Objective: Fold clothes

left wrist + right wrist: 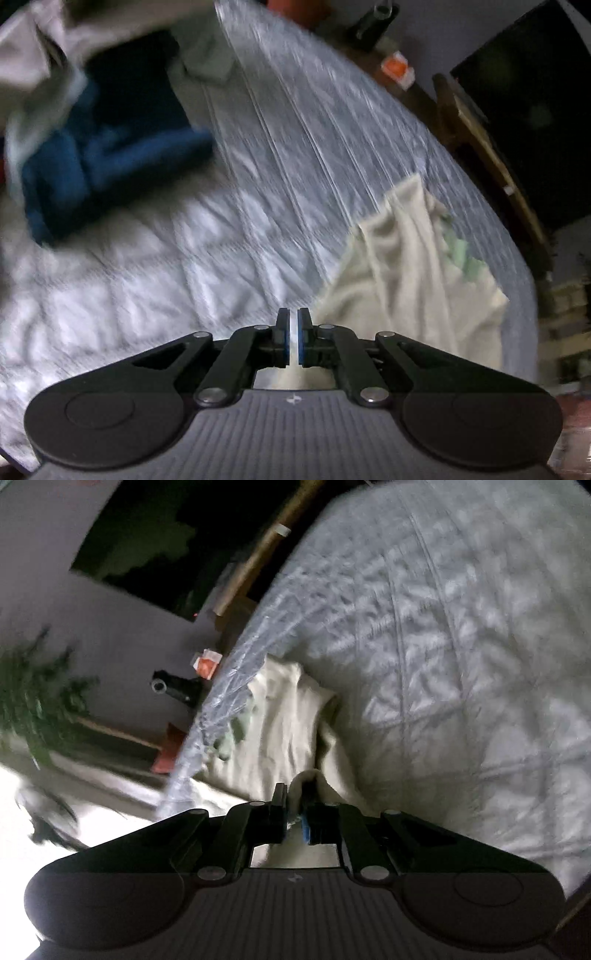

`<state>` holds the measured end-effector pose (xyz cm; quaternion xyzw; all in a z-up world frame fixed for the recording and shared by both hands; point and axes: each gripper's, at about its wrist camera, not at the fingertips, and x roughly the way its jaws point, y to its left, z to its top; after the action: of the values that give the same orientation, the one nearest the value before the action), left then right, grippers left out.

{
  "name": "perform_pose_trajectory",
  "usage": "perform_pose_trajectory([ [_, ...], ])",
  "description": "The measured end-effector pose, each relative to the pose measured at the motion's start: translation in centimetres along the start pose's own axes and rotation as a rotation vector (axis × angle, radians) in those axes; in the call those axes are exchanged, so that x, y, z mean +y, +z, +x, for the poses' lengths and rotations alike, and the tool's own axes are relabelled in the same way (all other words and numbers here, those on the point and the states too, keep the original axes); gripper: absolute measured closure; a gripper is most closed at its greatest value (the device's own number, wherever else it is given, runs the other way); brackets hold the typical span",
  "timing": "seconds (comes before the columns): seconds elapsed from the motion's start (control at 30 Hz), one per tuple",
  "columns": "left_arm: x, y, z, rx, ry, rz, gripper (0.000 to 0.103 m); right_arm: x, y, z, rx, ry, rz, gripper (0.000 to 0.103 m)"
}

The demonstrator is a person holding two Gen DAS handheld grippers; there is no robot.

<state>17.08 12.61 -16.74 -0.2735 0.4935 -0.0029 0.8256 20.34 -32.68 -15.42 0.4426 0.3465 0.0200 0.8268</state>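
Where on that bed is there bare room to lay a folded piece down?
The widest bare stretch of the quilted bedspread lies between the blue folded clothes and the cream garment. It is crowded at the far left, where the blue pile meets pale clothes, and along the right edge, where the cream garment lies.

Cream garment [410, 266] on quilted bedspread [184, 277]

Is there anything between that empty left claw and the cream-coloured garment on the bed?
Nothing visible. The left gripper, shut and empty, has only bare quilt between it and the cream garment. The blue clothes lie off to the other side.
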Motion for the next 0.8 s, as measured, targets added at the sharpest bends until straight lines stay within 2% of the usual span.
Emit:
perform_pose_trajectory([
  [0.13,-0.9,-2.3,-1.1,-0.02,-0.052,0.192,0.099,2.0,-2.1,-1.2,0.005,-0.013,-0.217,0.086],
  [0.2,-2.4,-4.5,-1.0,0.004,-0.088,0.31,0.099,3.0,-3.2,-1.6,0.007,-0.012,-0.315,0.081],
  [0.3,-4.7,-6.3,-0.7,0.006,-0.13,0.423,0.096,3.6,-2.8,0.1,0.008,0.007,-0.339,0.075],
  [0.4,-6.4,-6.2,0.4,-0.005,-0.122,0.461,0.093,4.4,-1.3,1.7,-0.017,-0.015,-0.394,0.074],
  [0.43,-6.8,-6.0,0.8,-0.01,-0.11,0.468,0.093,4.6,-0.7,1.8,-0.035,-0.021,-0.418,0.07],
  [0.47,-7.0,-5.5,1.2,-0.023,-0.085,0.475,0.093,4.9,-0.2,1.8,-0.054,-0.03,-0.445,0.062],
  [0.53,-7.0,-4.5,1.3,-0.056,-0.038,0.48,0.093,5.6,0.3,1.1,-0.095,-0.102,-0.549,0.057],
  [0.57,-6.7,-4.0,1.1,-0.067,-0.035,0.473,0.093,5.7,0.3,0.6,-0.105,-0.111,-0.581,0.057],
  [0.67,-6.3,-3.6,1.2,-0.048,-0.082,0.484,0.093,5.1,0.1,-0.4,-0.042,-0.037,-0.555,0.057],
  [0.77,-7.3,-5.4,2.2,0.015,-0.122,0.576,0.093,4.9,-1.6,1.5,0.112,-0.025,-0.597,0.061],
  [0.8,-7.7,-6.0,2.5,0.022,-0.128,0.606,0.092,5.4,-2.3,2.1,0.14,-0.035,-0.652,0.063],
])
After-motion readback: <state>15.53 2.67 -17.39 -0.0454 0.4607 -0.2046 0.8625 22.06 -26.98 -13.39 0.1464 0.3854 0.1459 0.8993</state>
